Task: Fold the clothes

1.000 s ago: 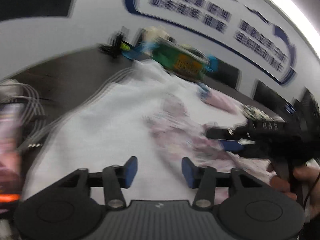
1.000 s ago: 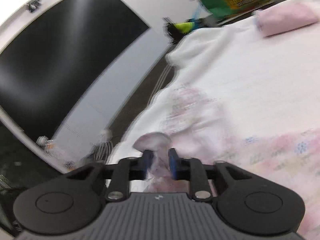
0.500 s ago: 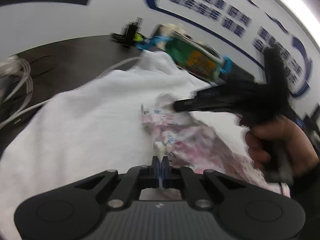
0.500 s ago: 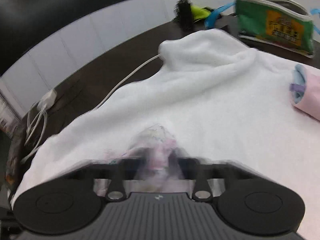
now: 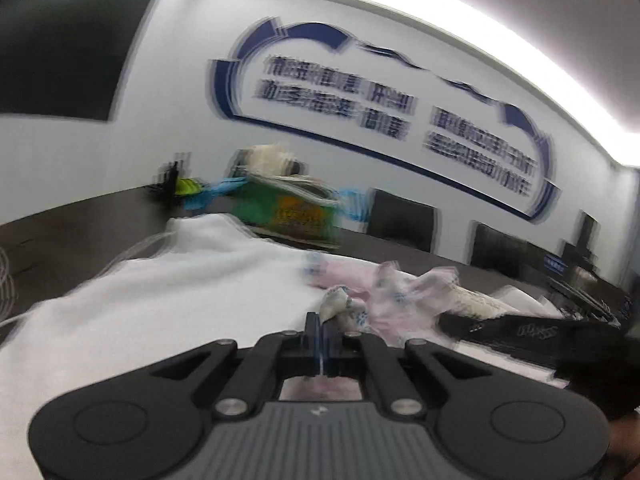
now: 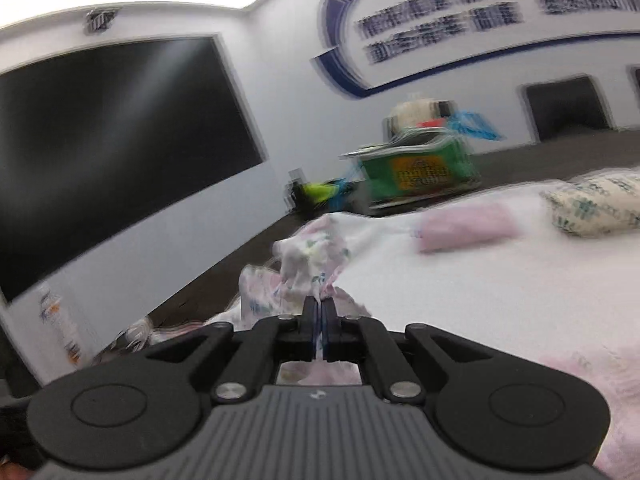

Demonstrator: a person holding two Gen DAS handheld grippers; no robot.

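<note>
A pink floral garment (image 5: 396,300) is lifted off the white towel (image 5: 180,292) that covers the dark table. My left gripper (image 5: 320,322) is shut on a bunched edge of it. In the right wrist view my right gripper (image 6: 319,308) is shut on another bunched part of the floral garment (image 6: 312,256), which stands up above the fingertips. The right gripper's black body (image 5: 528,334) crosses the right side of the left wrist view. Both views are blurred by motion.
A folded pink garment (image 6: 468,228) and a folded patterned cream one (image 6: 596,204) lie on the white towel (image 6: 480,280). A green bag (image 6: 416,168) stands behind them on the dark table (image 6: 560,152). A white cable (image 5: 136,250) runs off the towel's left.
Both grippers have gone from open to shut on the floral garment. Both have risen and swung so that the wall fills more of each view, and the garment has lifted off the towel.
</note>
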